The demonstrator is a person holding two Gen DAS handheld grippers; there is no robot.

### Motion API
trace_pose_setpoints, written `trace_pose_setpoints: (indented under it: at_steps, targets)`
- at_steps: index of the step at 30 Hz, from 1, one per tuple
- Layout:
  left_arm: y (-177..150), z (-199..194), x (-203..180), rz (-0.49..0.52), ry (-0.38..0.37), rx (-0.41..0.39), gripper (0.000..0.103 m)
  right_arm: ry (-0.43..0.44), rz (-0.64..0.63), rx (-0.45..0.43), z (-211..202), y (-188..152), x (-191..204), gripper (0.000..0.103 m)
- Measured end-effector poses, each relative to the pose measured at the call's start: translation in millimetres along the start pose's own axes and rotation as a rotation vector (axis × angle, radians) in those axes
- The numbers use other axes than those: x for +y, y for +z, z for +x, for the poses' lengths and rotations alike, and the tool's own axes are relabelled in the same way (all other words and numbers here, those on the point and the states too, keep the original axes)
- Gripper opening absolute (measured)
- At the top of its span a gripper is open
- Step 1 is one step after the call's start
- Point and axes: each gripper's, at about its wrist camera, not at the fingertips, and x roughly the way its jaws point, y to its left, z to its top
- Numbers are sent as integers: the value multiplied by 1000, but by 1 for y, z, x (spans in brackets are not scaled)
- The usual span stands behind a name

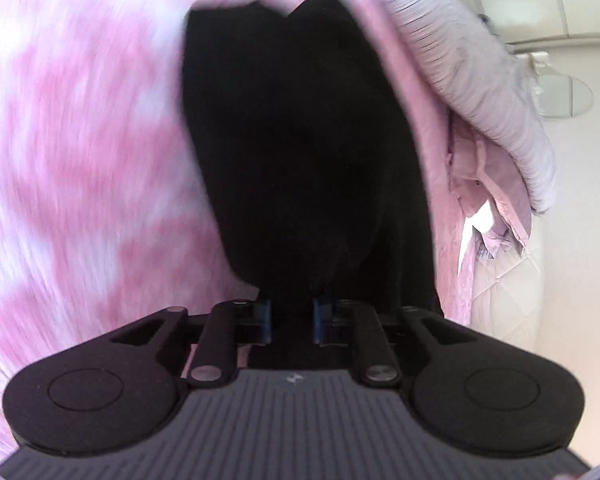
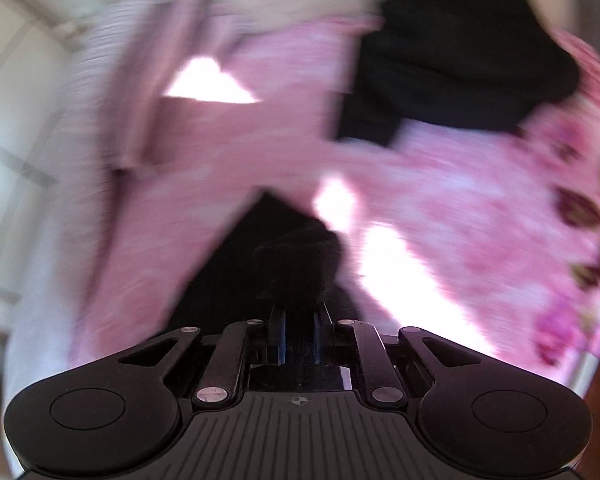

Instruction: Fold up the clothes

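A black garment (image 1: 300, 140) lies on a pink-and-white mottled cover (image 1: 80, 140) and runs straight out from my left gripper (image 1: 293, 316). That gripper's blue pads are close together with the black cloth pinched between them. In the right wrist view, which is blurred, my right gripper (image 2: 300, 320) is shut on a bunched fold of the black garment (image 2: 292, 264). More black cloth (image 2: 460, 68) lies at the upper right on the pink cover (image 2: 440, 200).
A grey ribbed garment (image 1: 488, 80) and a pale pink garment (image 1: 488, 184) are heaped at the right of the cover. Beyond them are a white quilted mattress edge (image 1: 508, 288) and a clear hanger (image 1: 560, 92). A floral pink cloth (image 2: 580, 208) borders the right.
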Motion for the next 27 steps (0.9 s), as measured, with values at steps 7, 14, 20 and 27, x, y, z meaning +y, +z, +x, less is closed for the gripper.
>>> trace_pose_setpoints:
  at_steps: [7, 14, 20, 27]
  targets:
    - [123, -121, -70, 274, 31, -326, 10, 415, -185, -12, -34, 4, 136, 10]
    - [243, -270, -146, 523, 157, -606, 9, 813, -327, -66, -93, -34, 300, 9]
    - [251, -386, -131, 569, 290, -726, 15, 912, -493, 83, -129, -111, 355, 10]
    - [197, -372, 39, 381, 807, -332, 26, 422, -644, 623, -73, -242, 318, 28]
